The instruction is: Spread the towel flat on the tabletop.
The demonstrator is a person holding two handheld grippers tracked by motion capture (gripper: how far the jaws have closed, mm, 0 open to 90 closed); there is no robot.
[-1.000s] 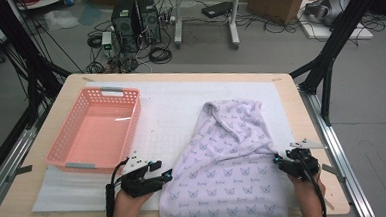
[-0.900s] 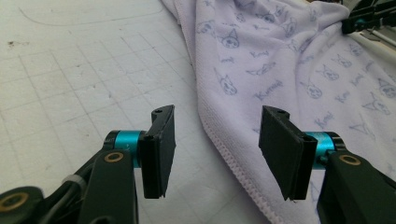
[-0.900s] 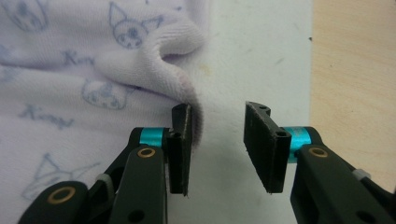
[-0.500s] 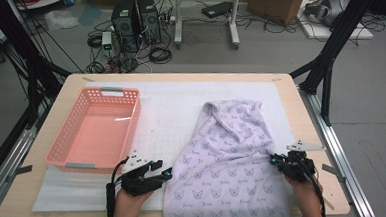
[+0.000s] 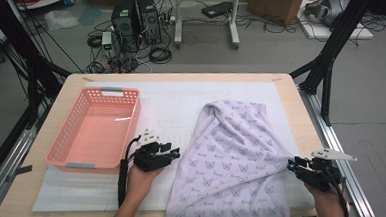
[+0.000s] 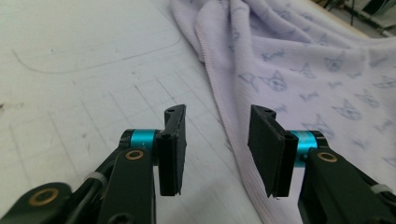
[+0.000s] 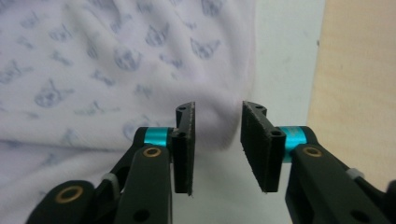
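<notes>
A lavender towel [image 5: 233, 151] printed with small animal faces lies rumpled on the white mat, right of the middle. My left gripper [image 5: 175, 152] is at the towel's left hem, open; its jaws have just been closing. In the left gripper view [image 6: 217, 149] the hem [image 6: 233, 135] runs along the mat beside the right jaw, and neither pad presses on it. My right gripper [image 5: 291, 166] sits at the towel's right edge, its jaws having just been opening. In the right gripper view [image 7: 217, 140] a soft bulge of towel [image 7: 140, 70] lies just ahead of the open jaws, untouched.
An empty pink plastic basket [image 5: 94, 128] stands on the left of the table, just beyond my left gripper. The white mat [image 5: 180, 101] covers most of the wooden tabletop [image 5: 293, 108]. My right gripper is near the table's right edge. Black frame legs and cables stand beyond the table.
My left gripper has moved away from the person, along the towel's left hem. My right gripper has let go of the towel's right edge and drawn back a little to the right.
</notes>
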